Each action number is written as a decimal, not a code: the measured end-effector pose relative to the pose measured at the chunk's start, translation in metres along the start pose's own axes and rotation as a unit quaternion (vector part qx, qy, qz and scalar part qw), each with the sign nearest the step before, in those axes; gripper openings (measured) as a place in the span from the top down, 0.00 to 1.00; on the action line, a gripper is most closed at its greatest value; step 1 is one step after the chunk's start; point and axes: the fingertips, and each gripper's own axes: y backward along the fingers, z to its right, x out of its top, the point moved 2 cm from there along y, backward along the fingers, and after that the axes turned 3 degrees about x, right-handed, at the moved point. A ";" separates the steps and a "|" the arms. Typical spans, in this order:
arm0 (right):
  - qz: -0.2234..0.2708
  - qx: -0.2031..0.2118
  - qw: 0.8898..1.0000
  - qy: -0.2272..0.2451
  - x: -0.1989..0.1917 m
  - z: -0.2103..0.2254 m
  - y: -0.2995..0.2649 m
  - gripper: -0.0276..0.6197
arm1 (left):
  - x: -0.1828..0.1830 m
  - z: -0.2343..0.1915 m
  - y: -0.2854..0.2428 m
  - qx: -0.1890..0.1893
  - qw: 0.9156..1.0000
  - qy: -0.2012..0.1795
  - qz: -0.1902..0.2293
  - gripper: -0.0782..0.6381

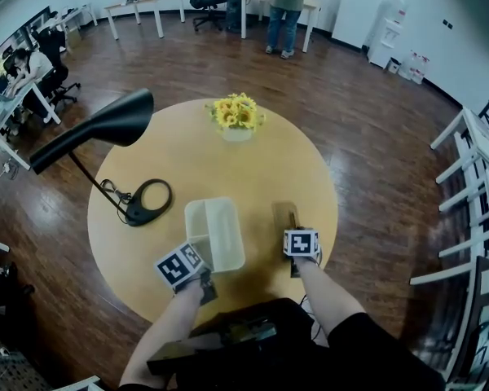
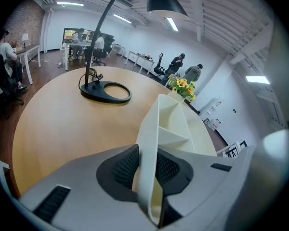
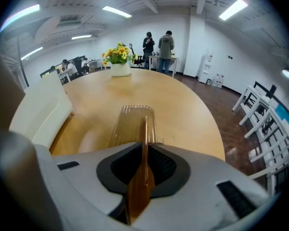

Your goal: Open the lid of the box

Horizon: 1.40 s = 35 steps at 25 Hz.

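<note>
Pinching the near wall of the box between the pads of the left gripper, one pad on each face, wall upright in the gap. Bracketing the raised edge of the clear lid with the pads of the right gripper, narrowly parted and seemingly clear of the plastic on both sides. Lying flat on the table at 3 o'clock of the box, close beside it, apparently not touching. Judged: lid already off, compartments bare, release in hand. To finish well: draw the right gripper straight back toward 6 o'clock, level, without snagging the edge or skating the lid; steady the box meanwhile, then ease off without tipping the wall. Farther out: flowers at 12 o'clock, lamp at 9 o'clock, well apart from both.
</note>
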 end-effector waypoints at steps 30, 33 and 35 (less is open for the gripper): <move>0.417 0.177 0.891 -0.002 0.084 -0.040 0.264 0.95 | 0.115 0.001 0.192 -0.306 0.891 -0.028 0.335 0.89; 0.435 0.189 0.880 -0.016 0.082 -0.033 0.283 0.95 | 0.113 -0.001 0.217 -0.293 0.881 -0.067 0.365 0.89; 0.436 0.189 0.879 -0.029 0.080 -0.027 0.287 0.95 | 0.111 -0.006 0.226 -0.289 0.879 -0.067 0.373 0.89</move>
